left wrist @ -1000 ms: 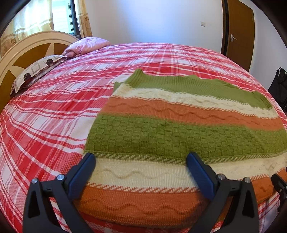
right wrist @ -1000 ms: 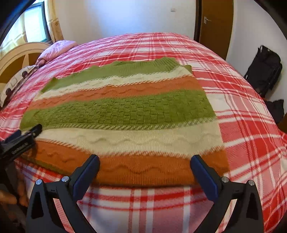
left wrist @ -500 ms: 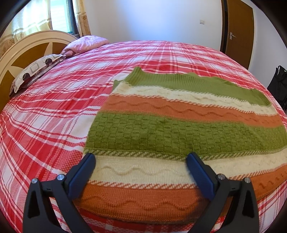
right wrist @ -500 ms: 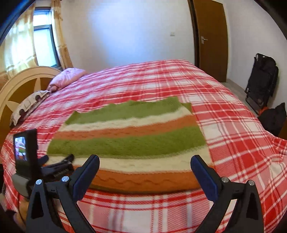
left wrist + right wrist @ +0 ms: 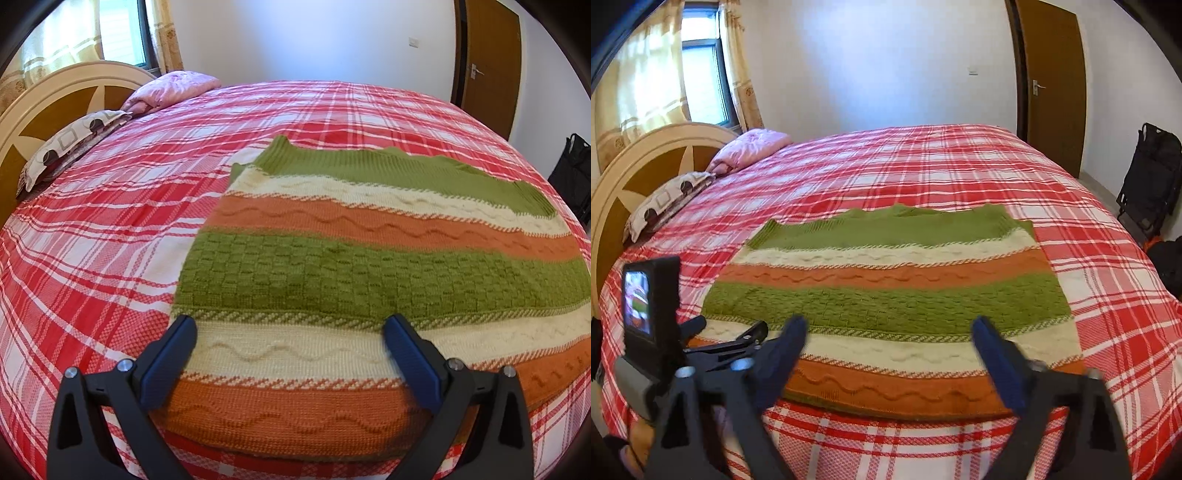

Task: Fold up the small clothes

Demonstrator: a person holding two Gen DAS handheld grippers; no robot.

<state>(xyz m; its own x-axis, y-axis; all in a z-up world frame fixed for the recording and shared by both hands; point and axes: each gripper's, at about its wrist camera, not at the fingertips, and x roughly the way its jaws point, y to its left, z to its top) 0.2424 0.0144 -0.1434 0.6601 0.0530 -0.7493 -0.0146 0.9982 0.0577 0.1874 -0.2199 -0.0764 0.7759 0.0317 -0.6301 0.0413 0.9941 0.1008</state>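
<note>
Both wrist cameras look down across the bed (image 5: 110,229) toward the 12 o'clock wall, the left close over the striped knit (image 5: 369,273), the right higher and farther back, sharing it.

We find the room brightly daylit from the curtained window (image 5: 701,70) at upper left, with soft shadows and mild glare on the white wall (image 5: 886,59). Both views bow strongly at their dark corners; the right gripper (image 5: 888,332) shows motion blur.
</note>
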